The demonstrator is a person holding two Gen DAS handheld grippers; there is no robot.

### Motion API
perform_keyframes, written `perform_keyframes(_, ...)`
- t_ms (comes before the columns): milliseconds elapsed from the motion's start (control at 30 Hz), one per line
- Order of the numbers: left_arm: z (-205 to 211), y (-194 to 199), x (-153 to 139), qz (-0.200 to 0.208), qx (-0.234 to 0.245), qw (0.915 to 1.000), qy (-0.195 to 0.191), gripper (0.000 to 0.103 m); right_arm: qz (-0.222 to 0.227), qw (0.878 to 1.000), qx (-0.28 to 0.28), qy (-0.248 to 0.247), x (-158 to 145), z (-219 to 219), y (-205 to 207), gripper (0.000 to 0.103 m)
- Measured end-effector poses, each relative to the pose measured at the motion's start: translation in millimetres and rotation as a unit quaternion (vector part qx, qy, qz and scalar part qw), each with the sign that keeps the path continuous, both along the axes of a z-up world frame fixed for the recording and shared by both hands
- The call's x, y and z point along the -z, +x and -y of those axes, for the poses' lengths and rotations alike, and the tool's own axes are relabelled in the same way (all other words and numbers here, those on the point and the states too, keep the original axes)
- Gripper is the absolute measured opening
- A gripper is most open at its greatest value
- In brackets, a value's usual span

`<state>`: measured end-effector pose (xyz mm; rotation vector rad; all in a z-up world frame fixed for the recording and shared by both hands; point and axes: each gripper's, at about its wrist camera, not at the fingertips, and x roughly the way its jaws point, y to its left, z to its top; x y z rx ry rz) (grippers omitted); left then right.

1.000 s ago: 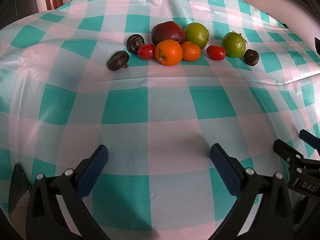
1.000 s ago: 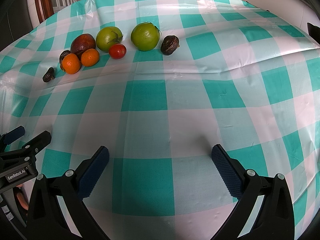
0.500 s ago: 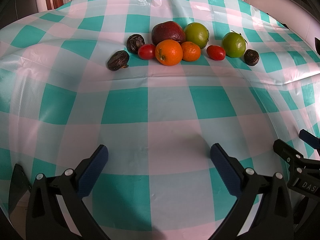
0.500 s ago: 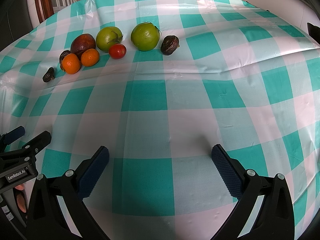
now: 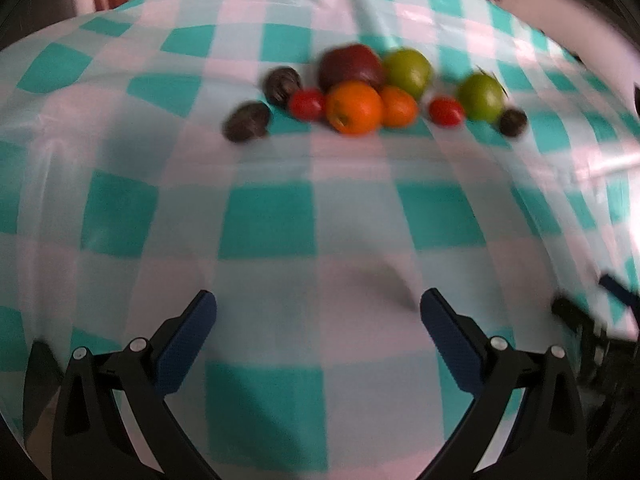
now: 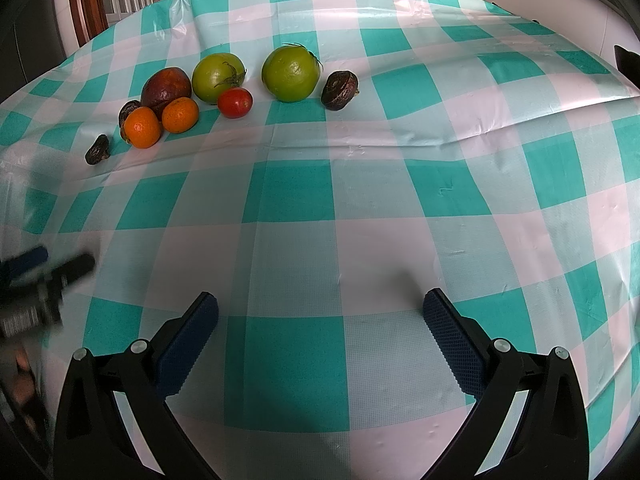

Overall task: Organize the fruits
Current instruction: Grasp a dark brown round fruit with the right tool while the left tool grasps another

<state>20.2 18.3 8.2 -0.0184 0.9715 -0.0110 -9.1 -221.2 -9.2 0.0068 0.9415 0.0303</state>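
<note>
We see left view blurred, red tomato [image 6: 235, 102] half-hiding | glossy checked tablecloth [image 6: 360, 184], wrinkled dark fruit [image 6: 339, 85] | left gripper [image 5: 318, 310], right gripper [image 6: 320, 310] both spread, empty

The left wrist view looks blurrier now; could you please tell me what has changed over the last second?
The left gripper has started to move: its view is smeared, and in the right wrist view it shows blurred at the left edge. Nothing was taken hold of or let go; both grippers are open and empty. The right gripper has held its place, and the fruits lie as before on the checked cloth.
</note>
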Motion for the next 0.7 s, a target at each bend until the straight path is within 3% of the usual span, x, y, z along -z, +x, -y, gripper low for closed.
perform_keyframes(67,-9,15,-10,0.013,-0.012,0.9996,-0.021,0.102,0.000,1.000,0.000,0.000,0,0,0,0.099)
perform_keyframes(200,-29,49,-34,0.083,-0.059,0.9931,-0.059,0.102,0.000,1.000,0.000,-0.002,0,0,0,0.099)
perform_keyframes(367,-46,64,-23,0.092,-0.070,0.9841,-0.135,0.102,-0.013,1.000,-0.009,-0.013,-3,-1,20,0.099)
perform_keyframes(467,-47,65,-15,0.092,-0.056,0.9868,-0.121,0.102,0.020,0.998,-0.019,-0.052,-12,-2,47,0.099)
perform_keyframes(567,-48,69,-10,0.080,-0.051,0.9887,-0.115,0.102,0.025,0.999,-0.026,-0.035,-16,4,94,0.098)
perform_keyframes(700,-52,75,-2,0.064,-0.049,0.9879,-0.133,0.102,0.020,0.999,-0.005,-0.028,-10,16,150,0.073)
